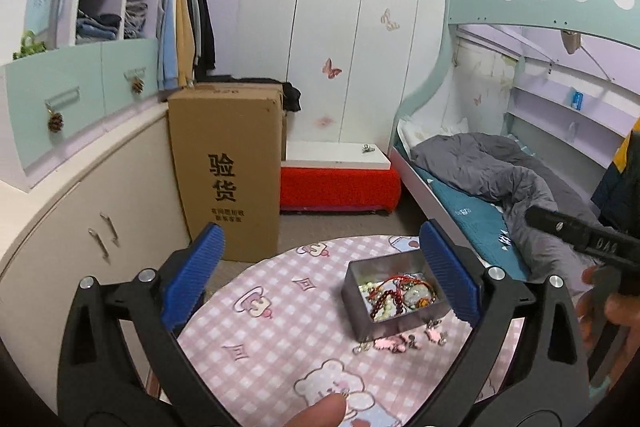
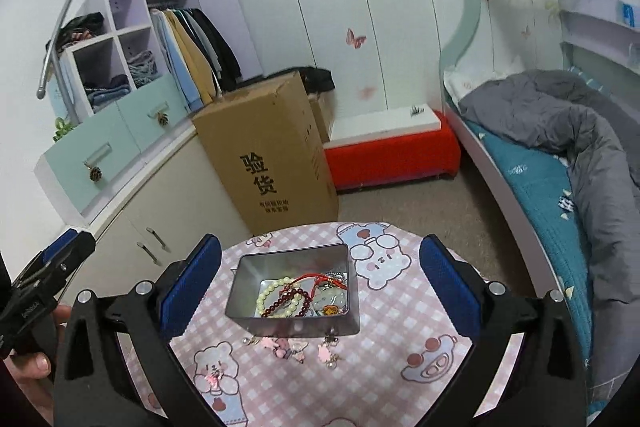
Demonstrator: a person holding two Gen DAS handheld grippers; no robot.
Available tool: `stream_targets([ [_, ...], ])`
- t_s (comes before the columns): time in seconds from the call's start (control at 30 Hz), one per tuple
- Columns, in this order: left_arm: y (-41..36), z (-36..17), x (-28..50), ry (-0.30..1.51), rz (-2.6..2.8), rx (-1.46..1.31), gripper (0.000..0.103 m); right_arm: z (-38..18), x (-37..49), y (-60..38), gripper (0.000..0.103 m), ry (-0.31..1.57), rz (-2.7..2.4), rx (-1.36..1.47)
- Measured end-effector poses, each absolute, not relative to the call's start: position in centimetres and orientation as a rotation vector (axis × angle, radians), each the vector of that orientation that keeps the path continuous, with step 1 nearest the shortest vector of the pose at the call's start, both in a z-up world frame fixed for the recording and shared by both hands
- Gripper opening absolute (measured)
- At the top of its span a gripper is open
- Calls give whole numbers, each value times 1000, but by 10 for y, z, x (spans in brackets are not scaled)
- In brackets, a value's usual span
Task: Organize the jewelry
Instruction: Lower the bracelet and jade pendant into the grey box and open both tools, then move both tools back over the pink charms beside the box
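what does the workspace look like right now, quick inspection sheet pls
surface: round table under a pink checked cartoon cloth
job's things: open metal tin holding bead bracelets and a red cord; pink charms loose on the cloth in front of the tin
clutter: nothing seen
grippers: left gripper and right gripper open, nothing between the jaws
cables: nothing seen
surroundings: cardboard box, red bench, bunk bed, wardrobe with hanging clothes
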State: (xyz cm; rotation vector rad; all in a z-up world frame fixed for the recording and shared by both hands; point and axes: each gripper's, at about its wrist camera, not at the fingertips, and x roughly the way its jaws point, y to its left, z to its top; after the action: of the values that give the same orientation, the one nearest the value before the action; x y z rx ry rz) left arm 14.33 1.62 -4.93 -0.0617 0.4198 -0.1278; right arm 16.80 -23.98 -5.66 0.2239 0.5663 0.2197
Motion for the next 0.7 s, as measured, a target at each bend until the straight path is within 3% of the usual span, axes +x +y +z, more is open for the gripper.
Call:
stream_targets([
  [0.7, 31, -113, 88, 514, -160, 1, 96, -77, 89, -209, 96, 530, 194, 136],
])
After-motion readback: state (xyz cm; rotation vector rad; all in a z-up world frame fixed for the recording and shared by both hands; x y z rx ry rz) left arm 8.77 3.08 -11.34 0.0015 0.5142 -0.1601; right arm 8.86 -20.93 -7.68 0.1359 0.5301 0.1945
